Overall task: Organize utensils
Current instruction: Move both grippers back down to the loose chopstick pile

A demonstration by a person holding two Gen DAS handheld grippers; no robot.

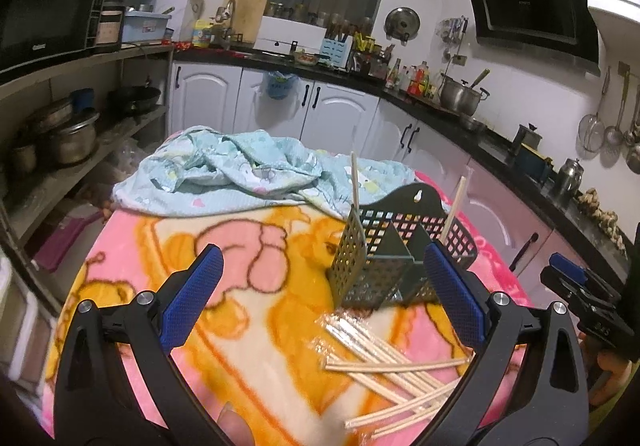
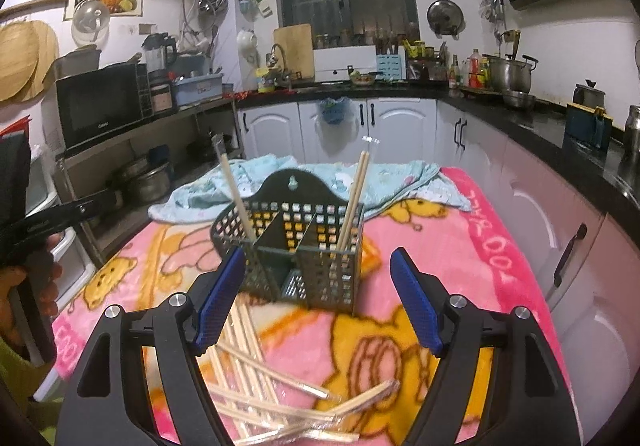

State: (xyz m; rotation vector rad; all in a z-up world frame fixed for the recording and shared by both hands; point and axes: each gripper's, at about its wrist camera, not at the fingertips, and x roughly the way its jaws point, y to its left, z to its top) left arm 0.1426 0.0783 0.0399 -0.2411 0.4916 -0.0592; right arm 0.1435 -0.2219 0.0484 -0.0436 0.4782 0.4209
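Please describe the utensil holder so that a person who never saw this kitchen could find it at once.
Find the pink and yellow cartoon blanket spread over the table. The utensil holder stands on it, in front of the crumpled light blue cloth. It is the only dark perforated basket there, divided into compartments, with wrapped chopsticks standing inside.

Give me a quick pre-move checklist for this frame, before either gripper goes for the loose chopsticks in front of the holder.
1. Right gripper open and empty: ok, nothing between its blue pads.
2. Left gripper open and empty: ok, its jaws stand wide apart.
3. Holder upright on the blanket: ok.
4. Room left in the holder: ok, only a few wrapped chopsticks stand in it, leaning outward.
5. Loose chopsticks easy to single out: not ok, they lie crossed and overlapping in clear wrappers.
6. Grippers clear of each other: cannot tell; each shows only at the edge of the other's view.
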